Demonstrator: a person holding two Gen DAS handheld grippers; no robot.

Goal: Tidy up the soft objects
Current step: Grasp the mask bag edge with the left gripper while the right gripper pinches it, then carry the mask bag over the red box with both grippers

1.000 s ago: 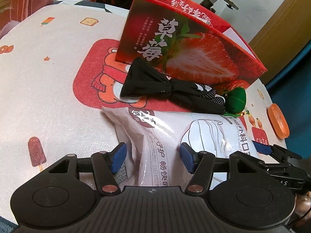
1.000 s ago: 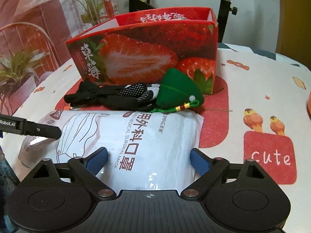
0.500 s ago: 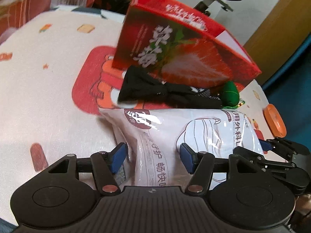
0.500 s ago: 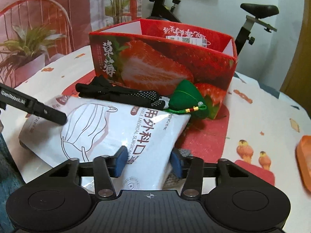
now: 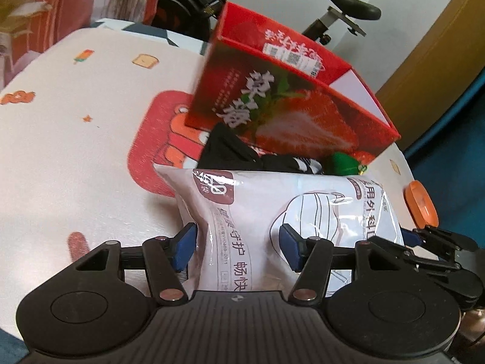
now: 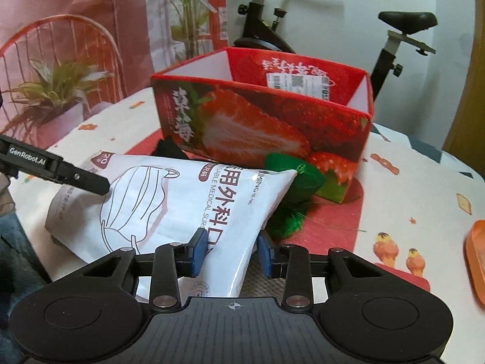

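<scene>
A white pack of surgical masks [image 5: 272, 212] is lifted off the table, held at both ends. My left gripper [image 5: 238, 244] is shut on its left end. My right gripper [image 6: 232, 250] is shut on its right end [image 6: 194, 206]. Behind it stands an open red strawberry box [image 5: 291, 106], also in the right wrist view [image 6: 263, 115]. A black glove [image 5: 242, 154] and a green plush dumpling [image 6: 295, 200] lie against the box's front, partly hidden by the pack.
The table has a white cartoon-print cloth [image 5: 75, 151]. An orange dish [image 5: 421, 203] sits at the right edge, also in the right wrist view [image 6: 476, 251]. An exercise bike [image 6: 303, 15] and potted plants [image 6: 51, 91] stand beyond the table.
My right gripper closed on the pack's right end. Both grippers raised the pack off the table; the box top now shows.
</scene>
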